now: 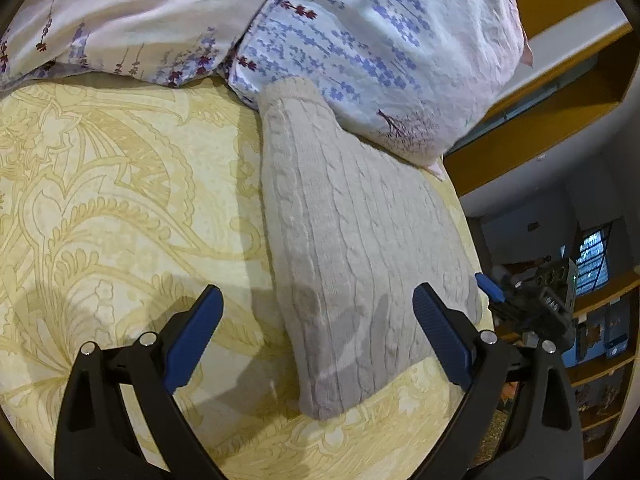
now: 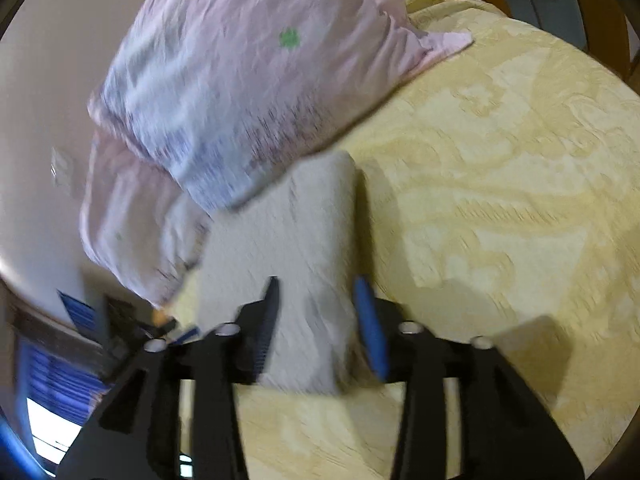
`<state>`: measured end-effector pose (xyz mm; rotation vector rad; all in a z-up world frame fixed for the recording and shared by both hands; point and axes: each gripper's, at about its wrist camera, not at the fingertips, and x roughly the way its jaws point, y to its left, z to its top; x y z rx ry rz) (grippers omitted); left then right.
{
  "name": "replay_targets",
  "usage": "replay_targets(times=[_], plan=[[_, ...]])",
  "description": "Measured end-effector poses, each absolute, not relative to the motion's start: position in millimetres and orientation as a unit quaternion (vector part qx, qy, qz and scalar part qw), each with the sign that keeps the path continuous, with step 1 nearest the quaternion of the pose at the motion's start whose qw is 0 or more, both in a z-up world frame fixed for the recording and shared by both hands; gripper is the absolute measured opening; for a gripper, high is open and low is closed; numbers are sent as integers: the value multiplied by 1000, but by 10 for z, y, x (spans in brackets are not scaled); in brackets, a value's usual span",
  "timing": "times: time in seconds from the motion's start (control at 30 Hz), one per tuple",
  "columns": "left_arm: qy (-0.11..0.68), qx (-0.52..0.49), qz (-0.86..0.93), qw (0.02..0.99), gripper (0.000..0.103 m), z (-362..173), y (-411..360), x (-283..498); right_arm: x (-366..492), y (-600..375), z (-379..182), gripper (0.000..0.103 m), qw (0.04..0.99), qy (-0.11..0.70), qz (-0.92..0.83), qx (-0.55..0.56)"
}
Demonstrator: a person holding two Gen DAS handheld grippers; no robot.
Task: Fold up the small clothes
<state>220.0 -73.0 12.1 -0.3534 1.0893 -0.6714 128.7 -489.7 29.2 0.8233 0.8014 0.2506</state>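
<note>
A folded grey cable-knit garment [image 1: 352, 248] lies on the yellow patterned bedspread [image 1: 120, 200], its far end against a floral pillow [image 1: 360, 40]. My left gripper [image 1: 318, 304] is wide open and empty, hovering over the garment's near end. The right gripper's body [image 1: 536, 304] shows at the bed's right edge in the left wrist view. In the blurred right wrist view the right gripper [image 2: 320, 304] is open and empty above the near end of the same garment [image 2: 288, 248].
A second floral pillow [image 1: 132, 28] lies at the back left. The bed's right edge [image 1: 472, 240] drops to a room with wooden shelves [image 1: 600, 360]. The pillow [image 2: 248, 80] also shows in the right wrist view. The bedspread [image 2: 500, 160] stretches right.
</note>
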Motion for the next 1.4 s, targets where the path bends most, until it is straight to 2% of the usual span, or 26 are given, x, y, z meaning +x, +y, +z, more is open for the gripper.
replay_targets(times=[0.17, 0.3, 0.53, 0.57, 0.6, 0.67, 0.73, 0.77, 0.8, 0.87, 0.93, 1.13, 1.27, 1.33, 1.37, 1.4], plan=[[495, -186, -305, 792, 96, 186, -734, 2471, 1858, -4960, 293, 58, 815, 406, 109, 400], [509, -241, -302, 769, 96, 122, -741, 2787, 2211, -5002, 98, 58, 779, 446, 101, 430], [515, -243, -274, 775, 94, 61, -889, 3122, 2539, -4876, -60, 58, 764, 470, 113, 428], [516, -245, -273, 774, 91, 49, -904, 3145, 2552, -4852, -57, 52, 769, 465, 113, 423], [517, -250, -275, 771, 82, 25, -940, 3193, 2563, -4832, -46, 35, 776, 459, 113, 417], [525, -258, -278, 762, 64, -27, -998, 3262, 2550, -4812, -1, 16, 787, 439, 127, 414], [525, -260, -274, 763, 41, -46, -1023, 3306, 2503, -4787, 117, 12, 811, 417, 134, 387], [522, -258, -273, 766, 33, -46, -1027, 3317, 2446, -4746, 241, 10, 833, 394, 140, 363], [517, -259, -276, 768, 18, -41, -1015, 3331, 2390, -4727, 338, 10, 847, 374, 146, 348], [502, -274, -288, 768, 11, -17, -956, 3345, 2234, -4688, 568, 9, 875, 320, 172, 320], [480, -283, -304, 773, 9, 28, -881, 3310, 2152, -4647, 685, 9, 900, 300, 152, 279], [484, -254, -268, 793, 8, -65, -935, 3360, 2529, -4705, 105, 9, 860, 426, 52, 274], [486, -233, -255, 803, 10, -52, -987, 3353, 2571, -4690, 79, 10, 852, 436, 53, 285], [492, -245, -257, 795, 17, -25, -972, 3361, 2514, -4731, 145, 14, 851, 432, 56, 293], [493, -253, -259, 791, 19, 2, -933, 3356, 2466, -4767, 175, 20, 851, 428, 59, 300], [491, -263, -261, 788, 25, 39, -896, 3313, 2409, -4805, 206, 29, 850, 425, 60, 307]])
